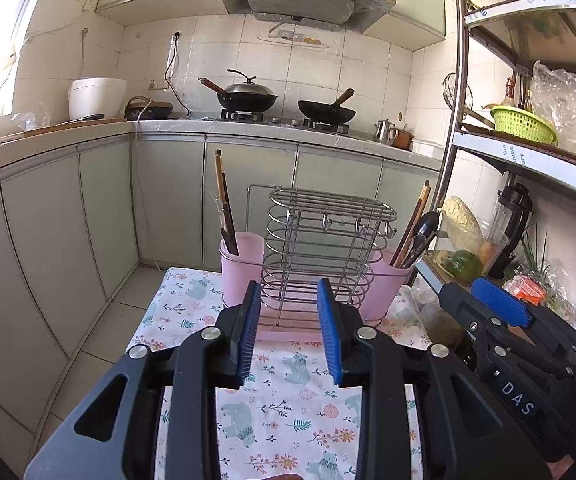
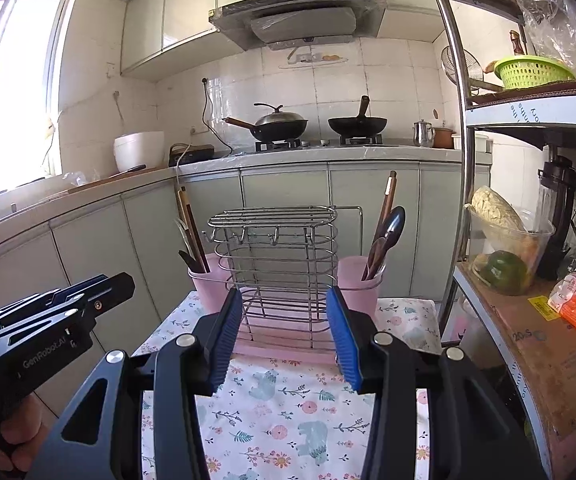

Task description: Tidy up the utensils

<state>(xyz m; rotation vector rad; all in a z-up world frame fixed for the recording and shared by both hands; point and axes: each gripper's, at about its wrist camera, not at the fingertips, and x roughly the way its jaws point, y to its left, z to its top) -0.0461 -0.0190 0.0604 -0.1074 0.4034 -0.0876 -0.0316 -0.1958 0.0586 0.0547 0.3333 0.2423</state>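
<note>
Left wrist view: the left gripper (image 1: 289, 328) hovers over a cloth (image 1: 288, 412) printed with pale bears and flowers, its ribbed blue pads set moderately apart with nothing between them. Just beyond stands a wire rack (image 1: 319, 248) of thin bent steel loops with small hooks along its upper edge, sitting on a pink tray whose near lip is partly hidden by the fingers. A matte pink cup (image 1: 242, 268) at the rack's left holds dark wooden chopsticks (image 1: 224, 204); a second pink cup (image 1: 385, 284) at its right holds chopsticks and glossy black spoons (image 1: 421, 236), though how many is hard to make out. The right gripper (image 1: 487, 300) enters at the right edge, seen side-on, its body cut off by the frame.

Right wrist view: the right gripper (image 2: 286, 328) has its blue pads spread fairly wide and empty, framing the rack (image 2: 276, 264). The left cup (image 2: 210, 284) and right cup (image 2: 357, 284) flank it, both partly hidden by the fingers. The left gripper (image 2: 88, 292) shows at the left, seen from the side, with a hand (image 2: 12, 436) gripping its handle at the lower corner, mostly cut off.
</note>
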